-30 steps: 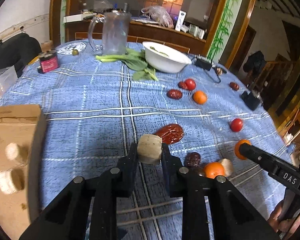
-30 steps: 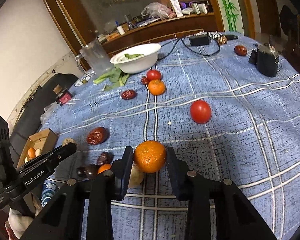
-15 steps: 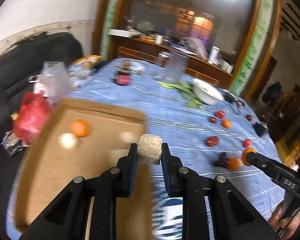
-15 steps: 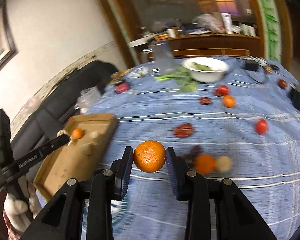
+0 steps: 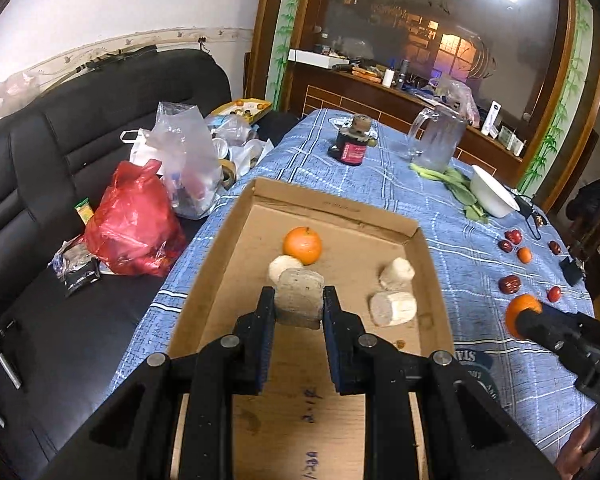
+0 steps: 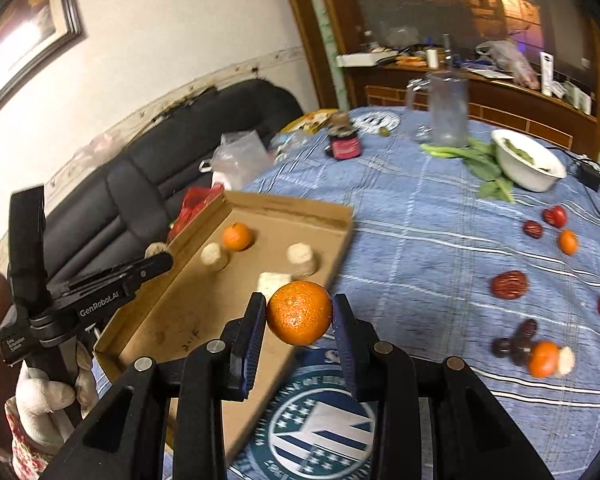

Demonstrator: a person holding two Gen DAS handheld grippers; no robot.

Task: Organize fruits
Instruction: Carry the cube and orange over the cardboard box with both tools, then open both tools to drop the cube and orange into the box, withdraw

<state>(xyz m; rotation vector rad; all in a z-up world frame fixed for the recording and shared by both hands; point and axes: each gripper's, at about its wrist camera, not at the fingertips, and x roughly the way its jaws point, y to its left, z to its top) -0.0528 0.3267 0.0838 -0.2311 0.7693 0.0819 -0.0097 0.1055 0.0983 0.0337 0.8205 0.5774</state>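
Note:
My left gripper (image 5: 299, 309) is shut on a pale beige chunk (image 5: 299, 301) and holds it above the cardboard tray (image 5: 332, 206). The tray holds an orange (image 5: 302, 245) and three pale chunks, one of them (image 5: 393, 309) at the right. My right gripper (image 6: 299, 320) is shut on an orange (image 6: 299, 318) just above the tray's right edge (image 6: 340, 256); in the left wrist view it shows at the right (image 5: 521, 314). Red dates, small tomatoes and oranges lie scattered on the blue tablecloth (image 6: 420, 248).
A white bowl (image 6: 528, 164), greens, a glass jug (image 6: 446, 110) and a dark jar (image 6: 344, 144) stand at the table's far side. A black sofa (image 5: 60, 140) with plastic bags lies left of the table. A cluster of dates and an orange (image 6: 542, 358) lies at the right.
Both grippers have swung left from the scattered fruit to the cardboard tray, each still holding its item. The left one now hangs over the tray's middle.

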